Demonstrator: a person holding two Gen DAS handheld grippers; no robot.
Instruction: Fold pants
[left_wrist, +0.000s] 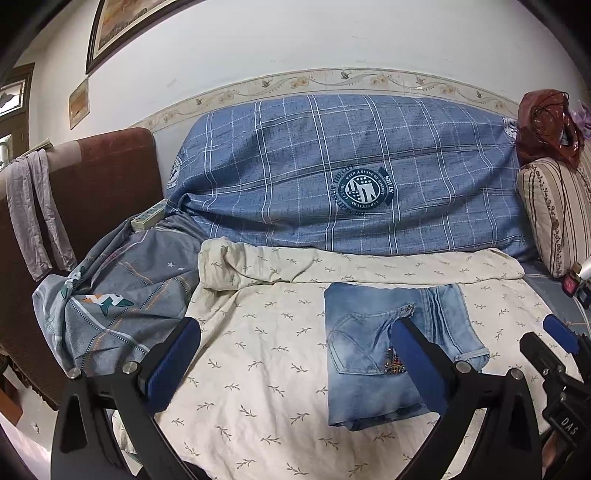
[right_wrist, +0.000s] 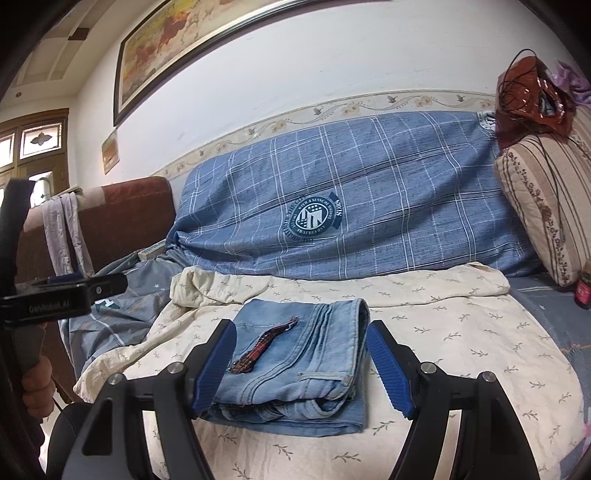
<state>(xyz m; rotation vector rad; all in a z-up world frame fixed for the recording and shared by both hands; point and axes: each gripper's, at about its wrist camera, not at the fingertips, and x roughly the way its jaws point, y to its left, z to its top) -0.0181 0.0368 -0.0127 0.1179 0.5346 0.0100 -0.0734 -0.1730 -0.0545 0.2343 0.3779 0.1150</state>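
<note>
The jeans lie folded into a compact, several-layer rectangle on the cream sheet that covers the bed, toward its front edge and right of the middle. A back pocket and the red embroidered patch face up, and in the right wrist view the stacked layers show at the near end, so the folding looks finished or nearly so.

The left tongs are open wide, holding nothing. They hang above the sheet left of the bundle, with the right finger crossing in front of the jeans (whether it touches the cloth cannot be told). The right tongs are open too, and level with the bundle's near end: one finger sits just beside each long side, straddling the jeans without pinching them. That pose suits squaring up the edges or simply letting go of a finished fold.

Both point toward the blue checked quilt along the bed's back edge. The left tongs' handle and the hand on it show at the left of the right wrist view, so the two tools are near each other.
</note>
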